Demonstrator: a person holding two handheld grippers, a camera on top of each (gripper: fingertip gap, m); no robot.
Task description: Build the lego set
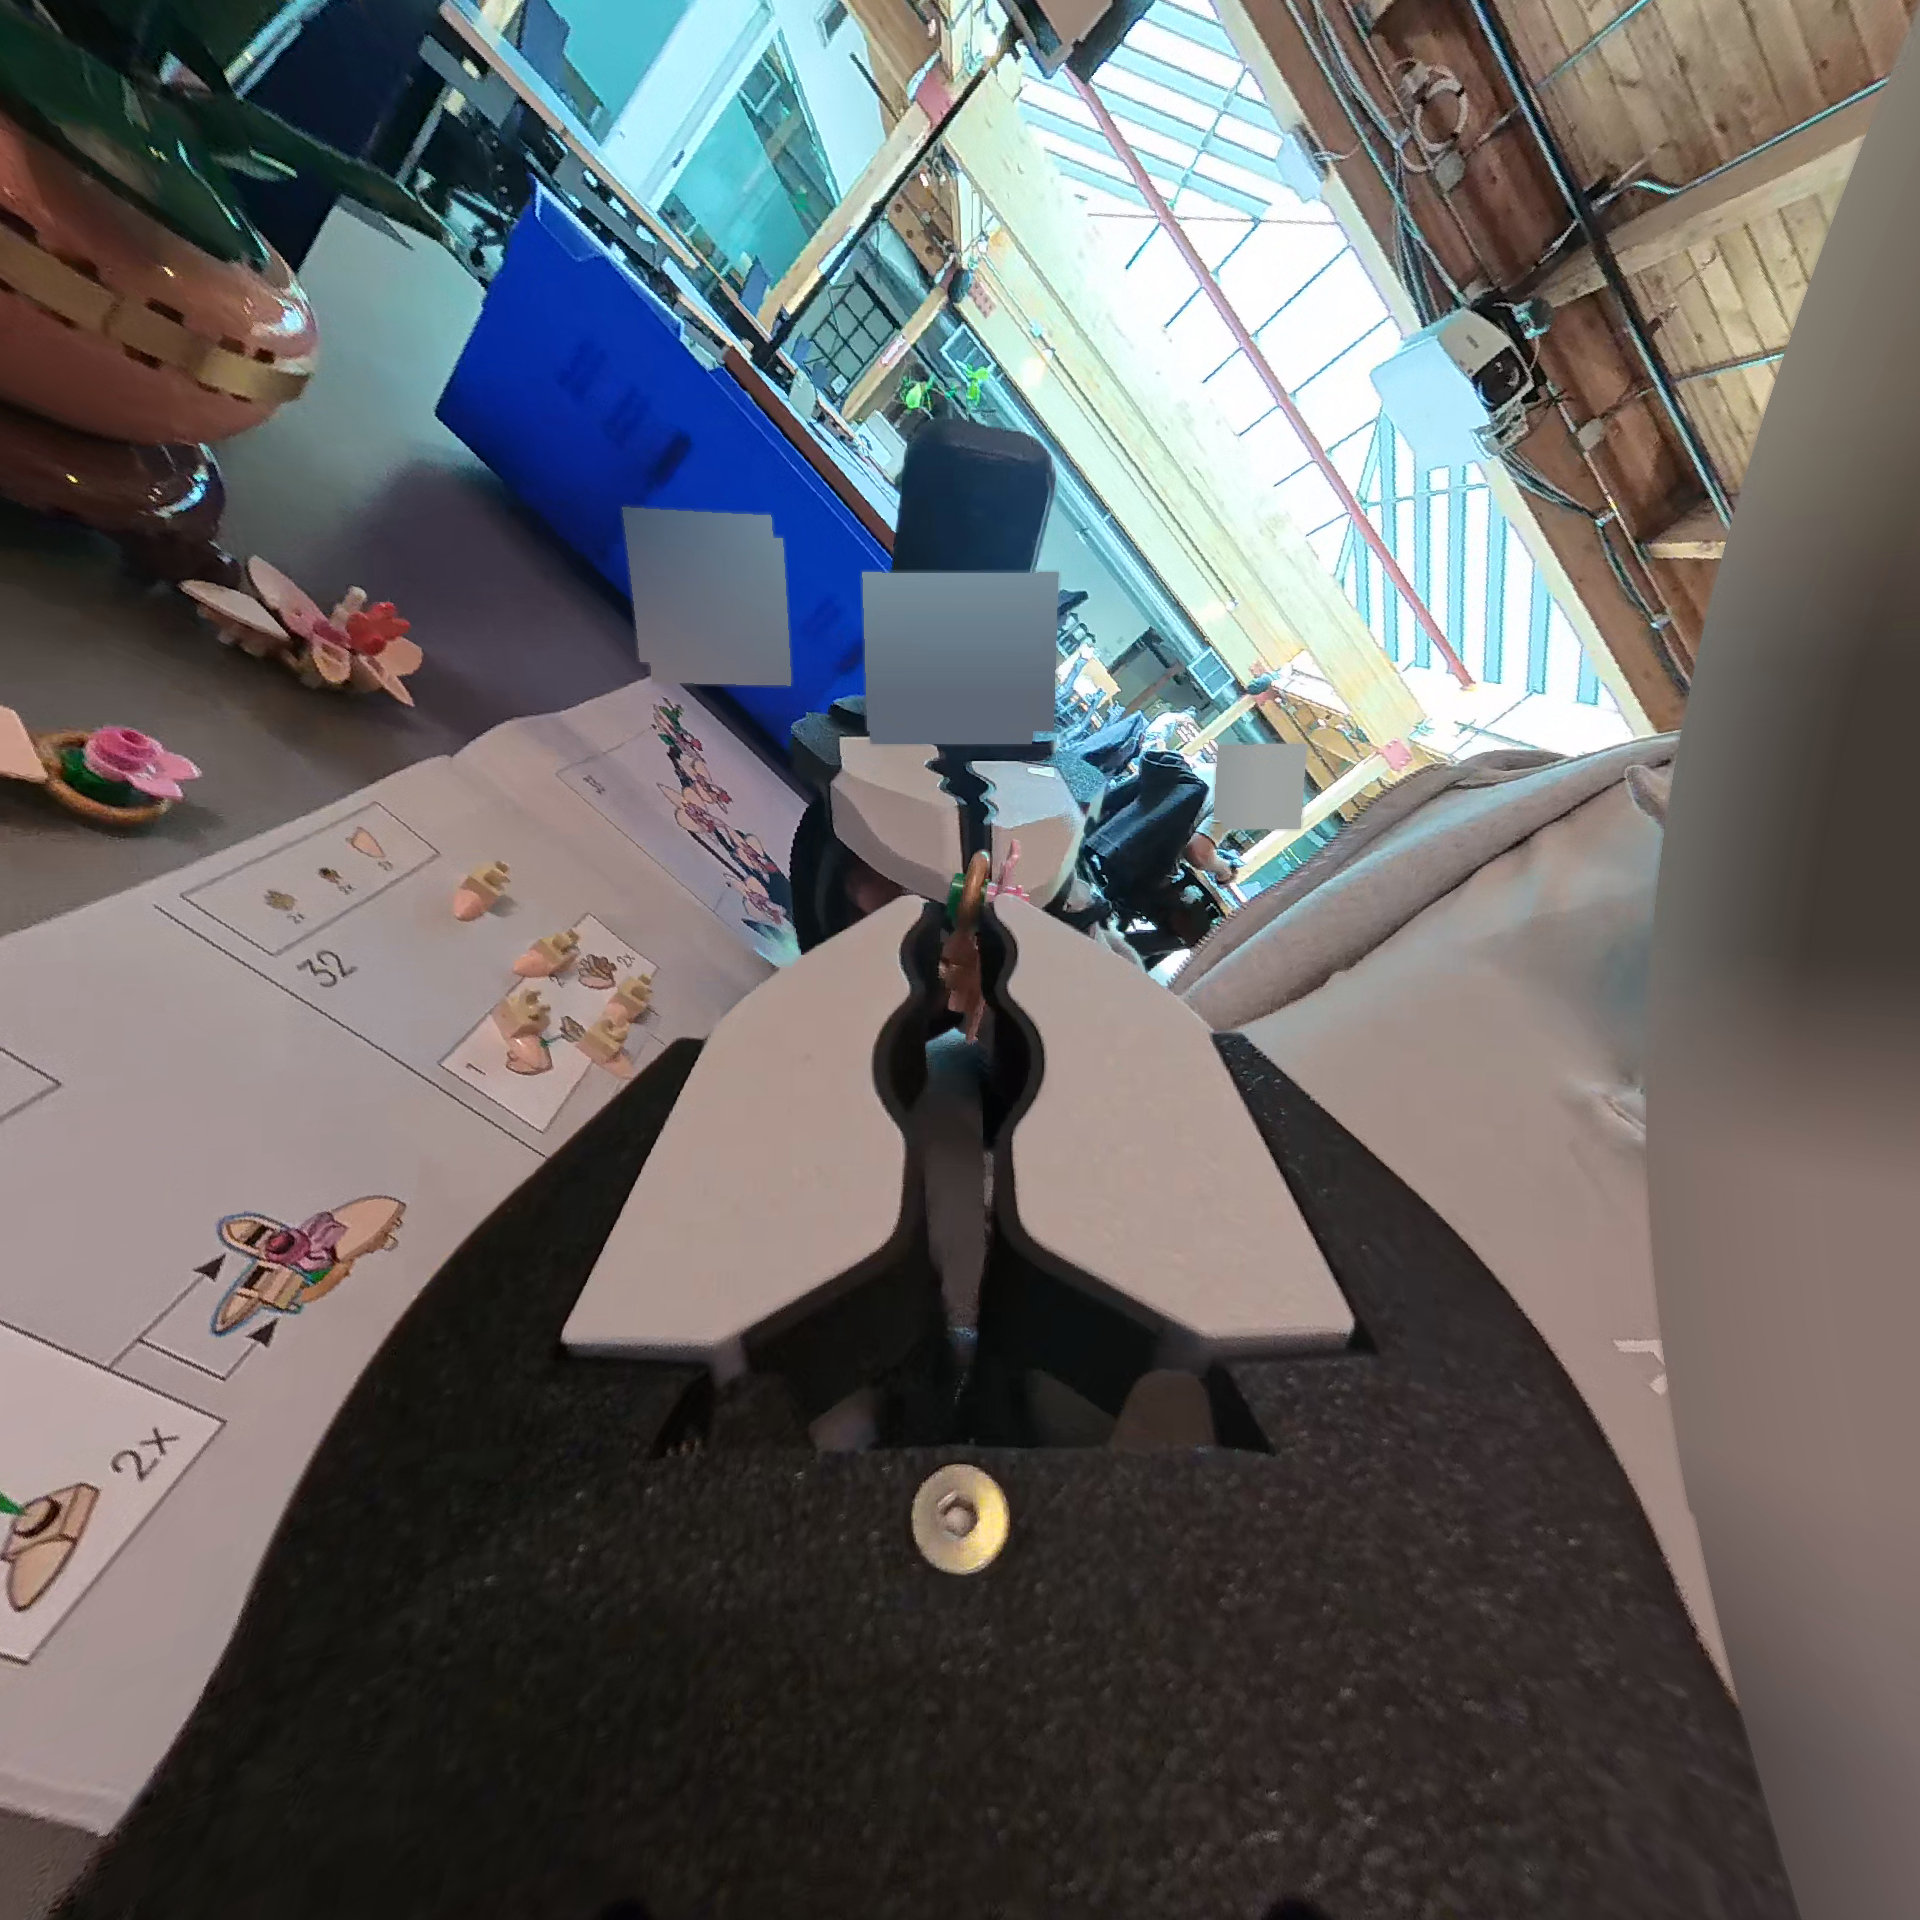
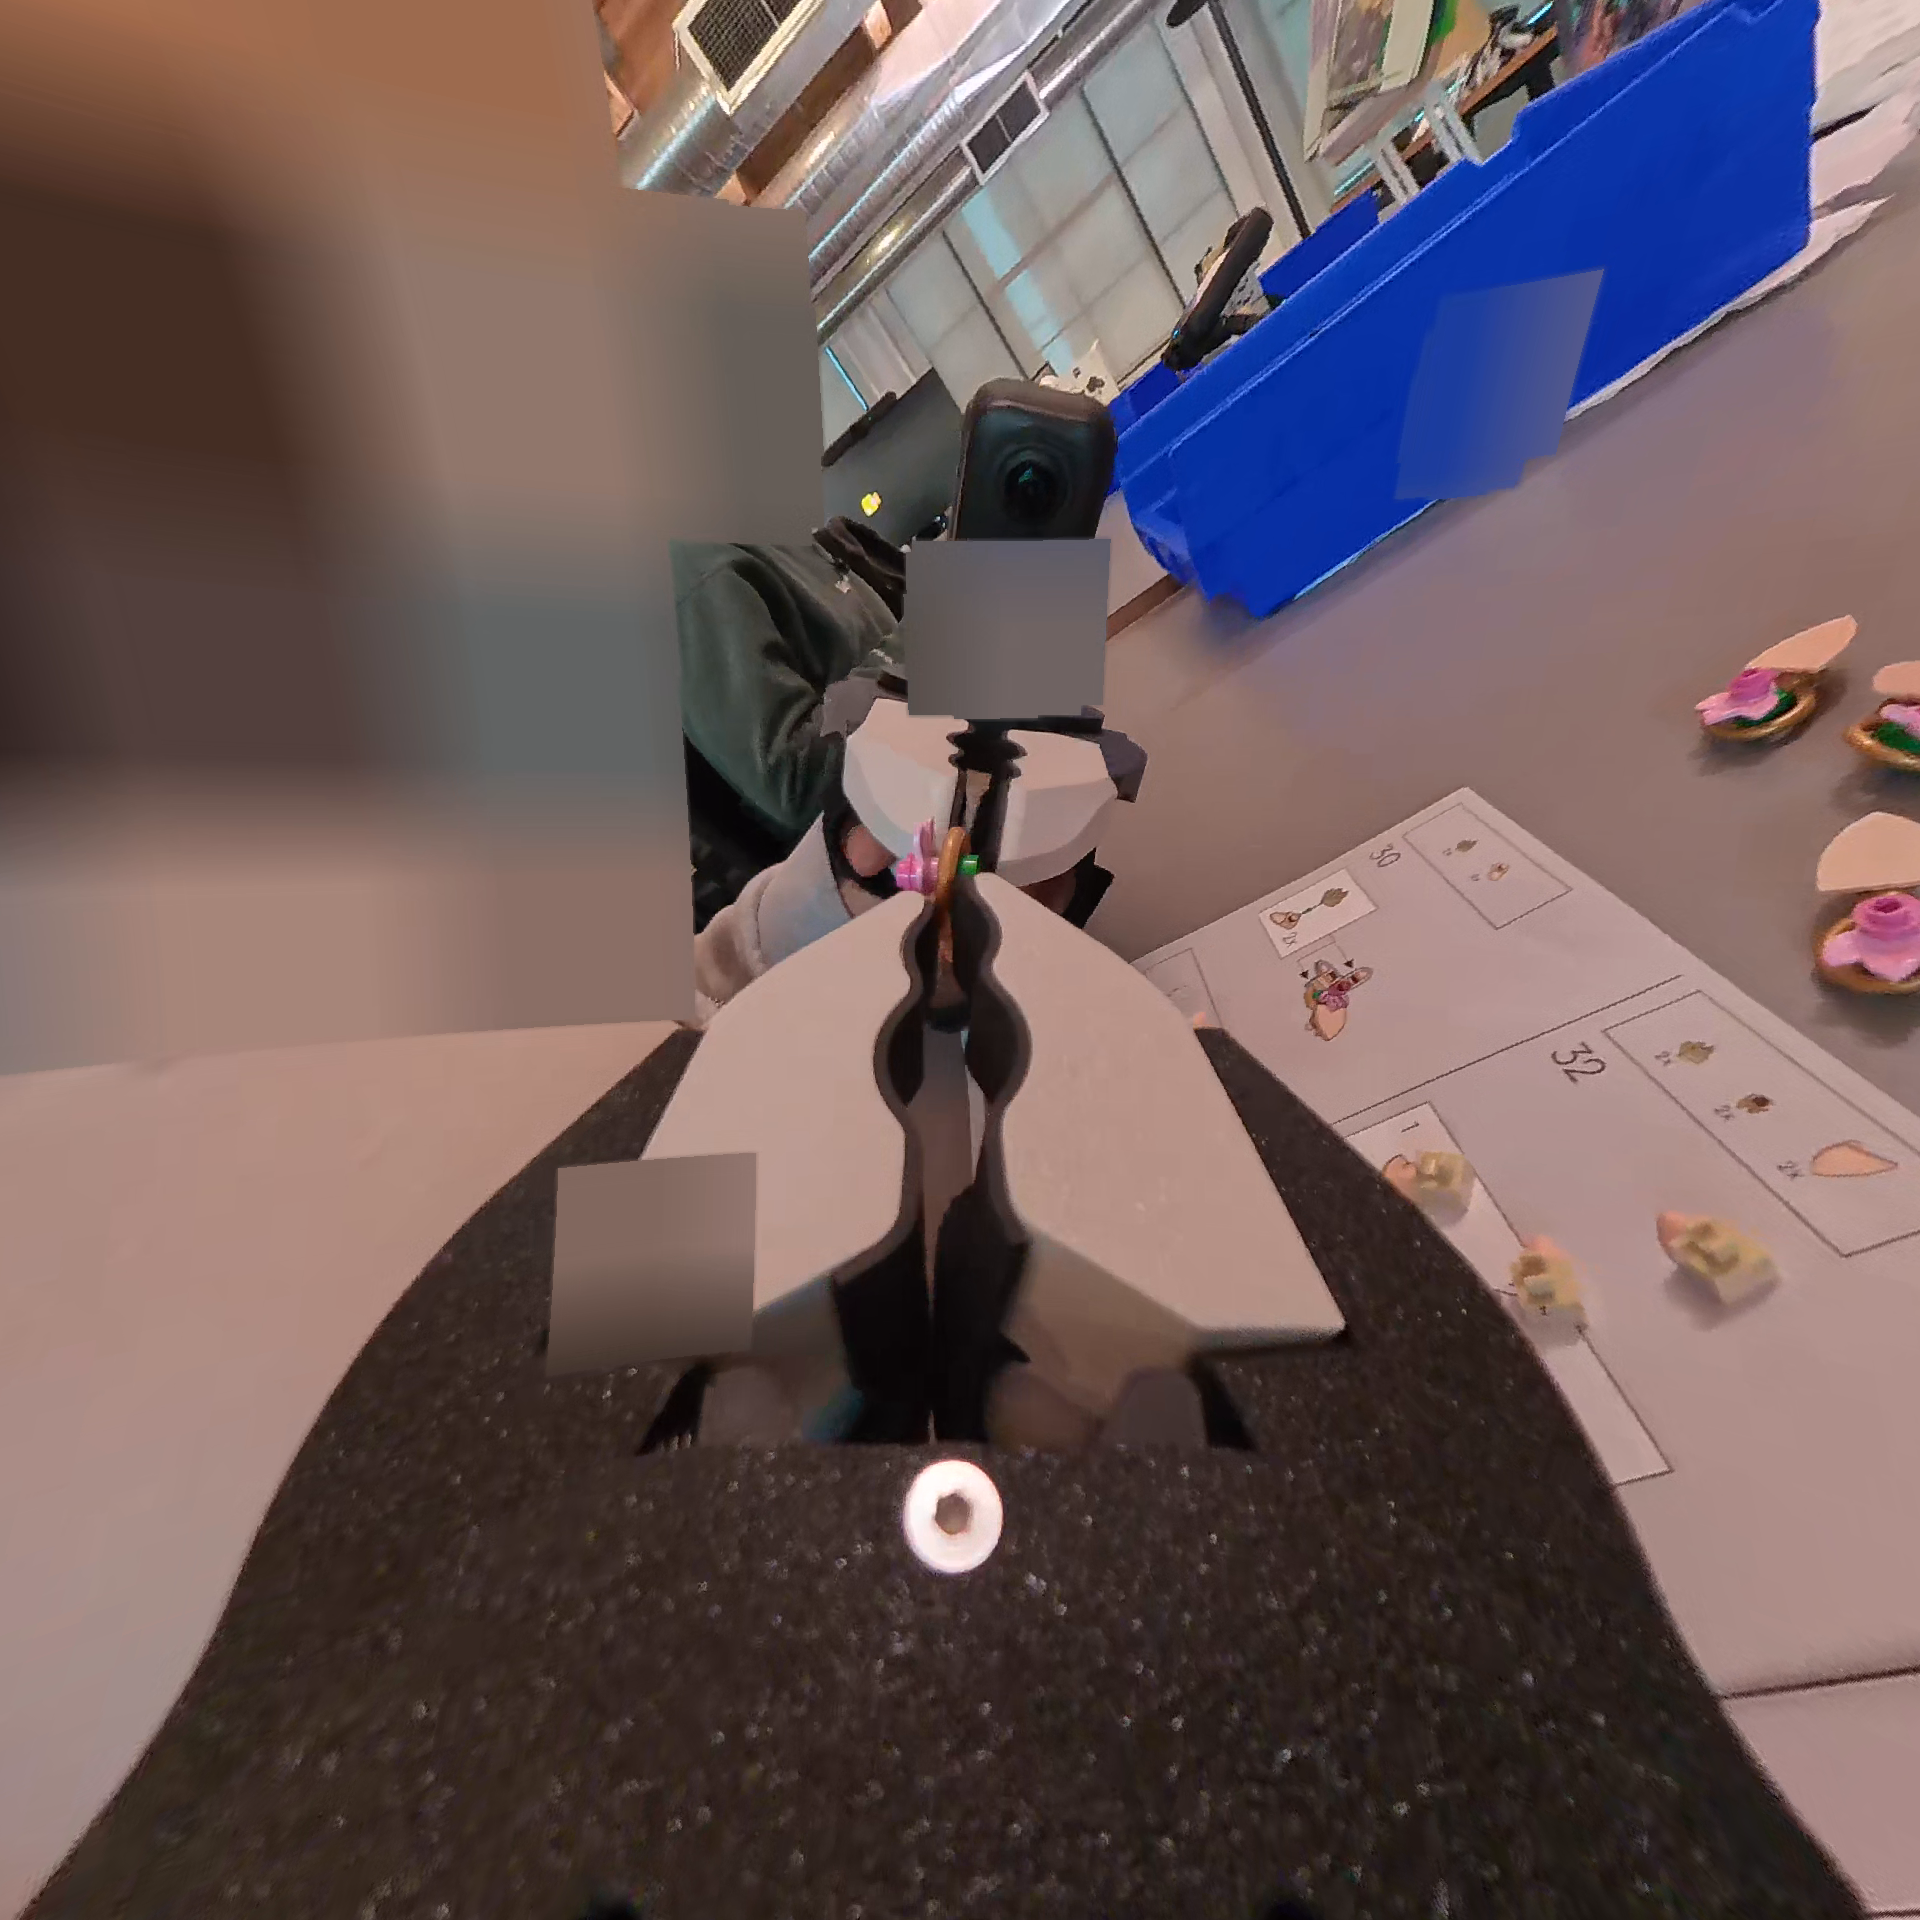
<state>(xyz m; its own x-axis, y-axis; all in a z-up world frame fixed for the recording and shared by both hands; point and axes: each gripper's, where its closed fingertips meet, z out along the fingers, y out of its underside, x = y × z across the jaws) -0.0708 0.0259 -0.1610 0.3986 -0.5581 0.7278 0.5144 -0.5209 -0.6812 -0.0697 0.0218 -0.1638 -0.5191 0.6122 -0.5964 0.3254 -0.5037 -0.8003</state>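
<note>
**A:** What does the left wrist view show?

**B:** The left gripper (image 1: pixel 964 920) has its jaws nearly together, clamped edge-on around a small flower piece (image 1: pixel 968 902) made of a gold ring, a green bit and pink petals. The right gripper (image 1: pixel 956 821) faces it tip to tip, touching the same piece from the far side. Both are raised above an open instruction booklet (image 1: pixel 260 1091), where several loose tan petal bricks (image 1: pixel 566 987) lie on the page. Further left on the grey table (image 1: pixel 416 499) sit a finished pink flower in a gold ring (image 1: pixel 114 774), a cluster of pale petals with a red blossom (image 1: pixel 322 634) and a pink rounded pot (image 1: pixel 135 312). A blue bin (image 1: pixel 623 416) stands behind.

**A:** And the right wrist view?

**B:** The right gripper (image 2: pixel 948 904) has its jaws narrow too, pinching the gold ring of the flower piece (image 2: pixel 940 868), whose pink petals stick out left and green bit right. The left gripper (image 2: pixel 971 800) meets it head-on. The booklet (image 2: pixel 1558 1039) lies to the right with tan bricks (image 2: pixel 1704 1257) on it, and three ringed pink flowers (image 2: pixel 1870 956) rest on the table (image 2: pixel 1455 707) beyond, near the blue bin (image 2: pixel 1351 468).
</note>
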